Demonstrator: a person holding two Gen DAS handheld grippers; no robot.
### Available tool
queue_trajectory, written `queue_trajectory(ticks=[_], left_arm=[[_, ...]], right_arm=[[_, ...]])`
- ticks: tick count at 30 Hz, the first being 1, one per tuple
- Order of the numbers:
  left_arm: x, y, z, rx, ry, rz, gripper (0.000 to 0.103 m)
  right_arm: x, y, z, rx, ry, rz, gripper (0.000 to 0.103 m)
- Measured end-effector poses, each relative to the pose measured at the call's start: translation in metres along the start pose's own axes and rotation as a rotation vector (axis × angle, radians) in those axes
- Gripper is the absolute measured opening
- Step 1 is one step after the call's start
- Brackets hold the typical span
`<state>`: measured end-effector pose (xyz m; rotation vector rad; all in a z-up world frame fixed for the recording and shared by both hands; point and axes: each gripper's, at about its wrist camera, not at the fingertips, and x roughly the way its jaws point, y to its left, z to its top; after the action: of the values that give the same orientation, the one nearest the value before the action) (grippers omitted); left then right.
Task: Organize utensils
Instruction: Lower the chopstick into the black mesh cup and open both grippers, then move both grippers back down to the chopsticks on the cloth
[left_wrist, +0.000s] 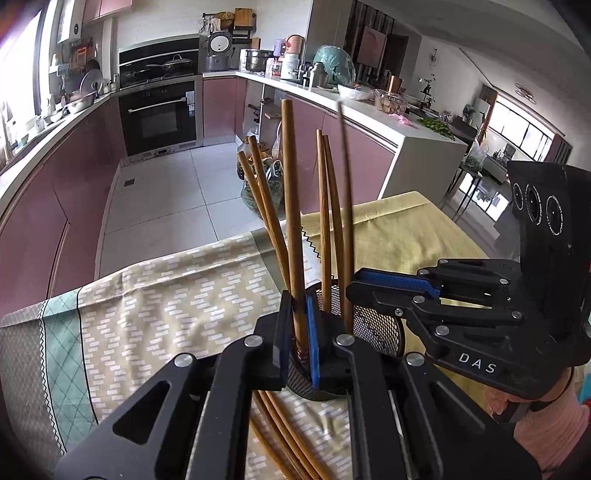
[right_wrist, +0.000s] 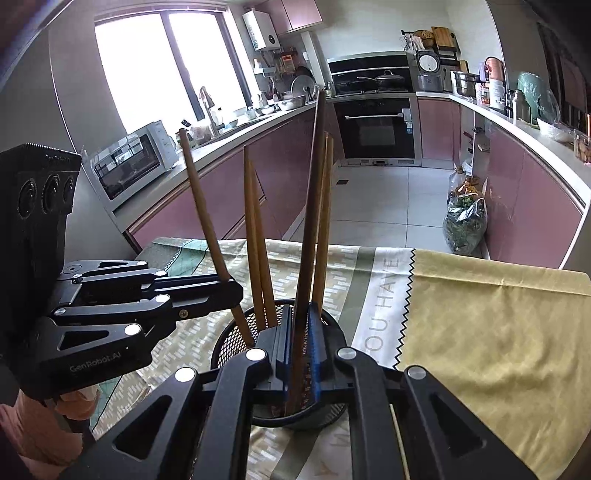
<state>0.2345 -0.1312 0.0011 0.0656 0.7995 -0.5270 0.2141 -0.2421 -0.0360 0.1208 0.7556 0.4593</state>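
Both held upright over the black round wire-mesh holder (left_wrist: 373, 325) at frame bottom for dropping in: left hand-held gripper (left_wrist: 295, 332) closed on a brown wooden chopstick (left_wrist: 291, 206), right hand-held gripper (right_wrist: 301, 354) closed on a dark wooden chopstick (right_wrist: 312, 221).

My black mesh holder (right_wrist: 236, 341) stands on the cloth-covered worktop (right_wrist: 498, 332), brown wooden chopsticks (right_wrist: 255, 236) upright inside; more chopsticks (left_wrist: 284, 443) lie before it.
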Motion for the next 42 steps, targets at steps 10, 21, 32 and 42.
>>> queue_trajectory(ticks=[10, 21, 32, 42], left_arm=[[-0.02, 0.012, -0.012, -0.05, -0.066, 0.007, 0.029], [-0.075, 0.015, -0.054, -0.033, -0.179, 0.068, 0.044], [-0.056, 0.024, -0.134, -0.061, -0.037, 0.1, 0.053], [-0.025, 0.024, -0.174, -0.084, 0.082, 0.104, 0.051]], right_arm=[[-0.013, 0.001, -0.008, 0.004, -0.034, 0.013, 0.02], [-0.055, 0.029, -0.028, -0.056, -0.114, 0.096, 0.047], [-0.042, 0.054, -0.08, -0.078, 0.004, 0.132, 0.051], [-0.01, 0.061, -0.108, -0.036, 0.096, 0.111, 0.051]])
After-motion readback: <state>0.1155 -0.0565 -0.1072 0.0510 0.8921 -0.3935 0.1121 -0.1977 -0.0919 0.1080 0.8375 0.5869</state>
